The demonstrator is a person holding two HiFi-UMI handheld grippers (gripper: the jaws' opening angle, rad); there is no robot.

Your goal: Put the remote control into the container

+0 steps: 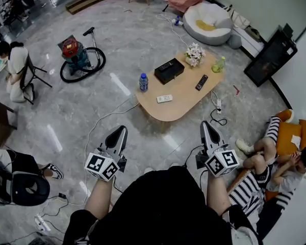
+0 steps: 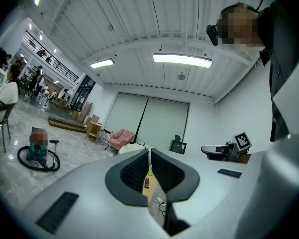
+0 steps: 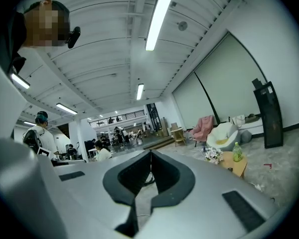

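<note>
Evidently no step is done yet. The wooden desk (image 1: 183, 103) stands well ahead on the floor and carries the black container (image 1: 169, 71). The left hand-held gripper (image 1: 121, 130) and the right hand-held gripper (image 1: 207, 124), each with jaws pressed together and empty, hover well short of it. A black remote control (image 1: 201, 82) and a white remote control (image 1: 164, 98) lie outside the container. Approach, grasp and placing are all left.

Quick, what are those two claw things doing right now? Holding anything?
Left gripper: fingers closed, holding nothing.
Right gripper: fingers closed, holding nothing.
</note>
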